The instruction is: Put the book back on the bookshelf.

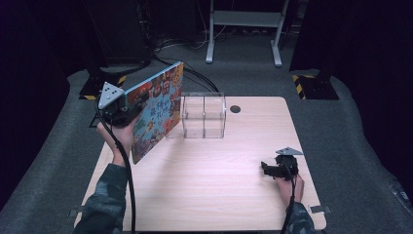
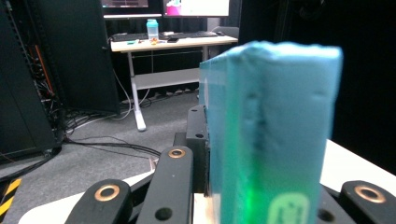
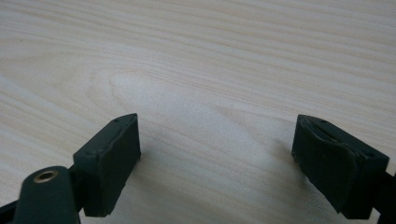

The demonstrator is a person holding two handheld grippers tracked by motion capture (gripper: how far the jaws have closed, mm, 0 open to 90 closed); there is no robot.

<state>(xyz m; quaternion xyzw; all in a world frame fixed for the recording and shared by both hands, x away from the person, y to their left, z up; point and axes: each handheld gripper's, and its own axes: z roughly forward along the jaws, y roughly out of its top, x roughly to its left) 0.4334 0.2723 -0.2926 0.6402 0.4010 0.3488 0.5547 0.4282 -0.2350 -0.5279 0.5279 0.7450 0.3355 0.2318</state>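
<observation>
1 picture book [image 1: 157, 111] is pinched in the left gripper [image 1: 127, 108], up beside the clear rack [image 1: 203, 116], not yet in. Right gripper [image 1: 273, 169] rests on the table [image 1: 209, 185], jaws apart, holding nothing.

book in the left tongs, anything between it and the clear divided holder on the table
Nothing visible. The book, clamped in the left tongs, is held tilted above the table's left edge, right beside the clear acrylic holder. Both compartments look empty, and the open right tongs rest far off on the right.
</observation>
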